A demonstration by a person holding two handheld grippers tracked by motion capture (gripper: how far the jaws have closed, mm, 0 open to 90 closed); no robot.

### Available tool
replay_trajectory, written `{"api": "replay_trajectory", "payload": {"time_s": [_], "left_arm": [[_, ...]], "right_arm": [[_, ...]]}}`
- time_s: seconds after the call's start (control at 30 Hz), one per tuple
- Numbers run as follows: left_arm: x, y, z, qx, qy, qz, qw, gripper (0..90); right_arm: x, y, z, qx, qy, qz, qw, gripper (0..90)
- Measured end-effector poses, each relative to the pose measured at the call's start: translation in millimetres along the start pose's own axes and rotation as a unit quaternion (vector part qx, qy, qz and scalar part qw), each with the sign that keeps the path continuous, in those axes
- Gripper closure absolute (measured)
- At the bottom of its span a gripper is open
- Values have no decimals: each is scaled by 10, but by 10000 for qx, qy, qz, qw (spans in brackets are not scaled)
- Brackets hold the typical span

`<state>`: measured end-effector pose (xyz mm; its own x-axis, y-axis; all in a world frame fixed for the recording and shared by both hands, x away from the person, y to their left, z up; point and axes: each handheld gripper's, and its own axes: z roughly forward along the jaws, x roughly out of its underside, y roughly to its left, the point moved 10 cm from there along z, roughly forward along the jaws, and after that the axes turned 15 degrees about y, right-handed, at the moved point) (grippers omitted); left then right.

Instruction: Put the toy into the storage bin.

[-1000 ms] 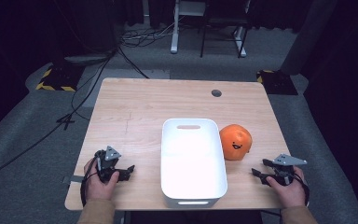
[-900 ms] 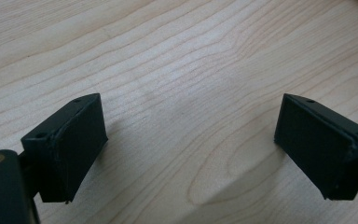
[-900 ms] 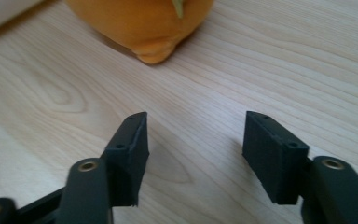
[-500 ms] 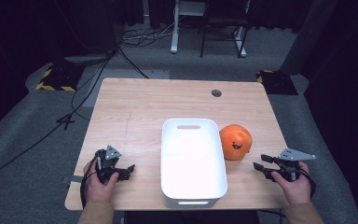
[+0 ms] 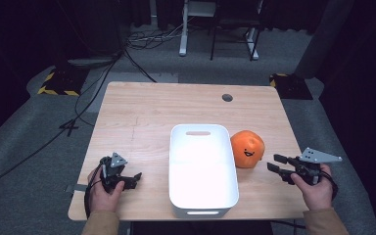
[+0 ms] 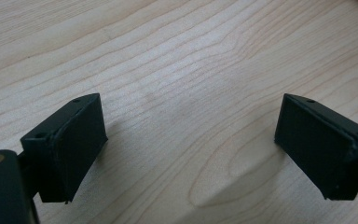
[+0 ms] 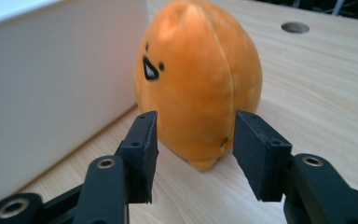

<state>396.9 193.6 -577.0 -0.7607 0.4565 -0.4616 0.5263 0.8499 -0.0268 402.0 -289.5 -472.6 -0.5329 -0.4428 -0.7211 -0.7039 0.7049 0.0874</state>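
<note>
I see my right gripper [image 7: 193,154] released, near the plush [image 7: 198,88] beside the bin [image 5: 203,147]; left gripper [image 6: 191,149] released too

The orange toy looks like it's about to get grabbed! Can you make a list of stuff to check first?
1. Right gripper open: ok, its jaws stand apart.
2. Right gripper aimed at the toy: ok, in the right gripper view the toy sits straight ahead between the jaws.
3. Jaws around the toy: not ok, they stop short of it and do not touch it.
4. Jaws wide enough for the toy: not ok, the toy looks wider than the gap.
5. Bin empty: ok, nothing lies inside.
6. Left gripper out of the way: ok, it rests open on the table, left of the bin.
</note>
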Motion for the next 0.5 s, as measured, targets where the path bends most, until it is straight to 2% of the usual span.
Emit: {"api": "replay_trajectory", "payload": {"time_s": [0.03,0.1,0.2,0.3,0.5], "left_arm": [[0,-1,0,6,-1,0,10000,92],[0,-1,0,4,-1,0,10000,92],[0,0,0,1,-2,-1,10000,91],[2,-2,-2,14,13,6,10000,91],[2,-1,-2,11,13,6,10000,91]], "right_arm": [[0,0,0,0,0,0,10000,514],[-95,14,-36,-38,-174,-68,9998,525],[-160,28,-47,-51,-238,-102,9997,524],[-296,40,-45,-10,-356,-131,9993,489],[-418,30,-1,62,-356,-200,9991,484]]}}
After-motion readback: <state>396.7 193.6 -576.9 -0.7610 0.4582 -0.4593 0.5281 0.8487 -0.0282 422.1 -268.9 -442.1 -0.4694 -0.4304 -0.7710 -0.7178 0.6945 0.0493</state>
